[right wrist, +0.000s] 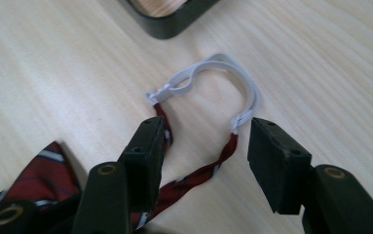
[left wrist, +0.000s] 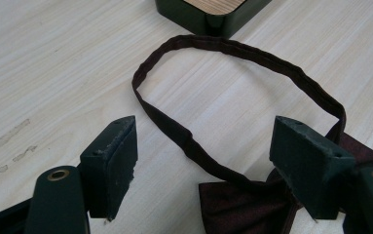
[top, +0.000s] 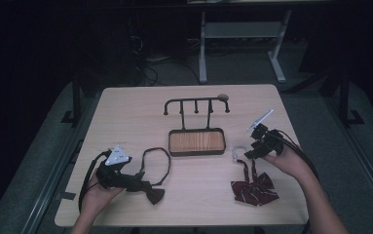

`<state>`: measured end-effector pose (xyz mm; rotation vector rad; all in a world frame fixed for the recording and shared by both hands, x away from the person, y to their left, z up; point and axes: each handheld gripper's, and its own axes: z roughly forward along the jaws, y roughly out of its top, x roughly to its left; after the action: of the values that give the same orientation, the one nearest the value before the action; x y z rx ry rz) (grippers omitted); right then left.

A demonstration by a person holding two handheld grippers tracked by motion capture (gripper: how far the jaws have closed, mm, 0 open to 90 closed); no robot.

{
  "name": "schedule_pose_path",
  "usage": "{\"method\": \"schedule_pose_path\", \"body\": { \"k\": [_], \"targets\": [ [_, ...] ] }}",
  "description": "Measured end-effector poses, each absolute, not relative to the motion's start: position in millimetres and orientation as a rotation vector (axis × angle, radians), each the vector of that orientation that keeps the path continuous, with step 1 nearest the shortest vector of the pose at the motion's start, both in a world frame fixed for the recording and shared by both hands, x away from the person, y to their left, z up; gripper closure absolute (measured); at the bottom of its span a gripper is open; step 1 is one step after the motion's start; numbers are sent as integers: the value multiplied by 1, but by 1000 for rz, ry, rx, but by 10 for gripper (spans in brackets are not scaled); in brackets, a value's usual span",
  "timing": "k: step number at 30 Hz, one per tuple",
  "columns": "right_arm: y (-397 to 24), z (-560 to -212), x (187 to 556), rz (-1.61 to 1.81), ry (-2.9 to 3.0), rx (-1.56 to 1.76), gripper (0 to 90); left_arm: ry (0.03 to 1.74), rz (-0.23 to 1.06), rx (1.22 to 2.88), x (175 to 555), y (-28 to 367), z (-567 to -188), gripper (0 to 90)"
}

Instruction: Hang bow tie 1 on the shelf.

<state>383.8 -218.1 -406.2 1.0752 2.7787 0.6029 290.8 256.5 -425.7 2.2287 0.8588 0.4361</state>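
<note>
the dark bow tie (top: 150,191) lies on the near left part of the table (top: 125,112). its bow points to the near side and its band loop (left wrist: 233,87) reaches away toward the black stand (top: 196,141) in the middle, so its long way runs near to far. the left hand-held gripper (top: 121,176) sits just left of the bow. its jaws are wide apart, one on each side of the band, and hold nothing.

the striped red bow tie (top: 253,189) lies on the near right part. its thin strap runs away from the bow to a white clip loop (right wrist: 213,80) at the far end. the right hand-held gripper (top: 258,146) is right over that strap, jaws wide, holding nothing. each hand is nearest its own bow tie, and i think each one will close on its band next.
</note>
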Motion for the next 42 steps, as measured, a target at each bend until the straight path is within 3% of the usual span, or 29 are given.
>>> {"method": "schedule_pose_path", "body": {
  "k": [11,15,34,42],
  "targets": [
    [-214,-423,404,488,2807,1143,541,856,419,2216,291,257,-425,263],
    [-214,-429,408,447,2818,1170,614,848,413,2217,290,256,-424,263],
    [-207,-437,407,344,2822,1134,811,847,416,2198,290,257,-422,263],
    [-207,-438,407,335,2825,1129,855,850,413,2194,289,257,-422,263]
  ]
}}
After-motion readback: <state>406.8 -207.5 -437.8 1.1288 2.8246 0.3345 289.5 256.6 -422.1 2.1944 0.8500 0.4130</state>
